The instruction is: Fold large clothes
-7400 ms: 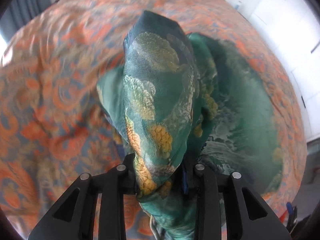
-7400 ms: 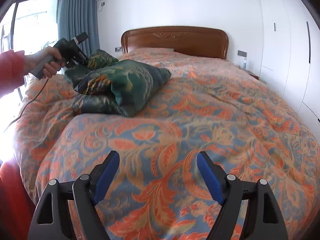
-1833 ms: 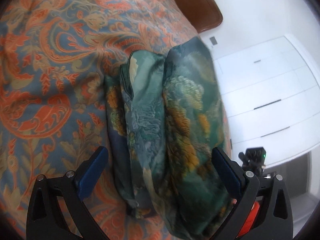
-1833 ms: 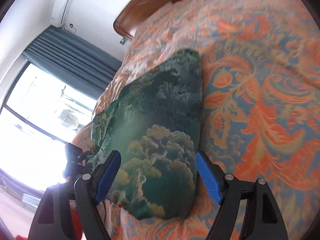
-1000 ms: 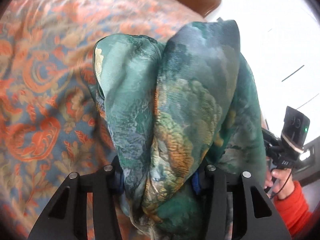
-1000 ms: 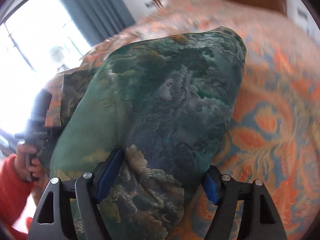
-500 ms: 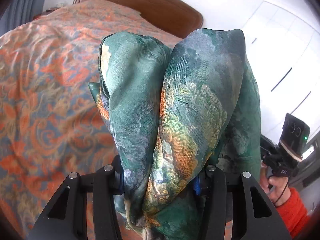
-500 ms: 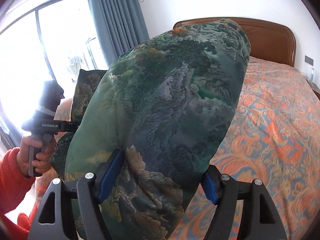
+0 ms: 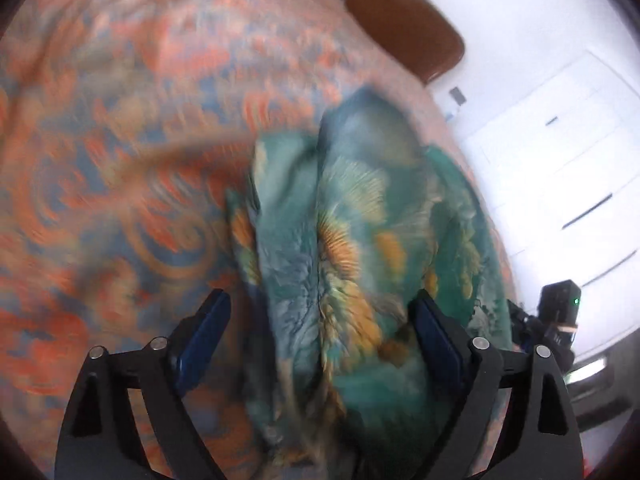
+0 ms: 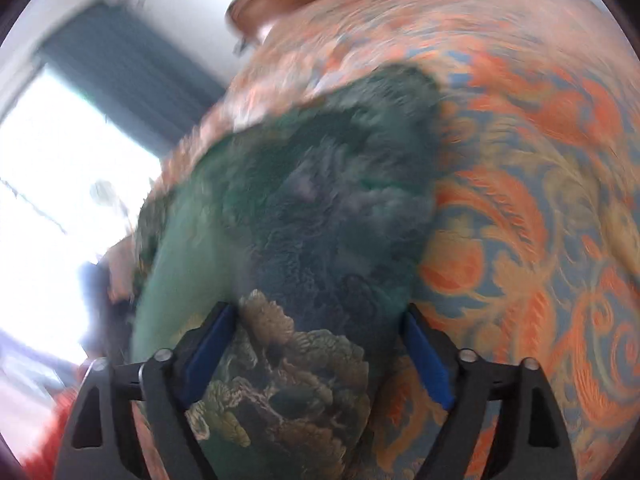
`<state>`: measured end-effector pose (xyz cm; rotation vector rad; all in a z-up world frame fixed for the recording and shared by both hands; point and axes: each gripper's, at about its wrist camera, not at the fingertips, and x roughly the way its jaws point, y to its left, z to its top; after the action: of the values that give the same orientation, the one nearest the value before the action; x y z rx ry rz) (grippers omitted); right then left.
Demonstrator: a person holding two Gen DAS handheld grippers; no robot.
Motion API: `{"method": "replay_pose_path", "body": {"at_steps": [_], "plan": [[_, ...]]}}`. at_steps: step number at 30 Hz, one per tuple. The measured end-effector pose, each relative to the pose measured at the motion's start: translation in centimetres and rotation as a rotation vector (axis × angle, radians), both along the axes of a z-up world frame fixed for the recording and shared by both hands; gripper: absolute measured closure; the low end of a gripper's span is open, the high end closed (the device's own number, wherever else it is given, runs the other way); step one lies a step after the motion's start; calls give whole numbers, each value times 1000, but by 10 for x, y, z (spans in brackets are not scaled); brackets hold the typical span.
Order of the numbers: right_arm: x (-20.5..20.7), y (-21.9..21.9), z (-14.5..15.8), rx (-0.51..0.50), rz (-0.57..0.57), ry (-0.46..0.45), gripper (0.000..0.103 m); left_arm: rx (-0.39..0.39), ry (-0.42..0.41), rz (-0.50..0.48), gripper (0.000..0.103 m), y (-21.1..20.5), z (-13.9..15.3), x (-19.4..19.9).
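Observation:
A folded green garment (image 9: 352,248) with gold and orange prints lies on the orange-and-blue patterned bedspread (image 9: 120,160). My left gripper (image 9: 320,336) is open, its jaws wide, with the bundle's near end between them. In the right wrist view the same garment (image 10: 320,216) fills the middle. My right gripper (image 10: 320,348) is open around its other end; both blue pads sit at the cloth's sides. Both views are motion-blurred.
A wooden headboard (image 9: 400,28) stands at the bed's far end. White wardrobe doors (image 9: 560,160) are to the right. A bright window with a dark curtain (image 10: 120,80) is to the left. The other gripper (image 9: 556,320) shows beyond the garment.
The garment was held up off the bed by both grippers; now it is down on the bedspread. My left gripper has opened wide; the right gripper's jaws have also spread.

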<state>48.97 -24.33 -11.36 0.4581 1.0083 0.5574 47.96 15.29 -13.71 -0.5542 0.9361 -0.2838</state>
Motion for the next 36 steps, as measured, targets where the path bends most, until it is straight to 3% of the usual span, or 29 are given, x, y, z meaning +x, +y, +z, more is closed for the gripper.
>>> {"method": "replay_pose_path", "body": {"at_steps": [1,4,7,9,13,17,26,31,36], "plan": [[-3,-6,4,0,-16,-11,16,69,-46,8,11,1,16,-10],[-28,-17,32,-167,-56,-105,16,301,-191,76,2,-7,59,-50],[-72,-6,71,-347,-35,-274,16,513,-339,257,0,-23,92,-96],[-110,6,94,-443,-27,-397,16,581,-419,366,0,-39,109,-131],[-173,20,129,-547,-62,-600,16,544,-484,434,0,-56,125,-176],[-241,38,161,-547,-141,-722,11,545,-486,426,0,-75,142,-217],[-306,52,160,-459,-201,-637,11,675,-518,421,0,-111,155,-276],[-333,54,154,-419,-222,-607,11,720,-363,367,0,-120,138,-301],[-363,53,144,-423,-230,-579,4,644,-289,312,0,-127,115,-325]]}}
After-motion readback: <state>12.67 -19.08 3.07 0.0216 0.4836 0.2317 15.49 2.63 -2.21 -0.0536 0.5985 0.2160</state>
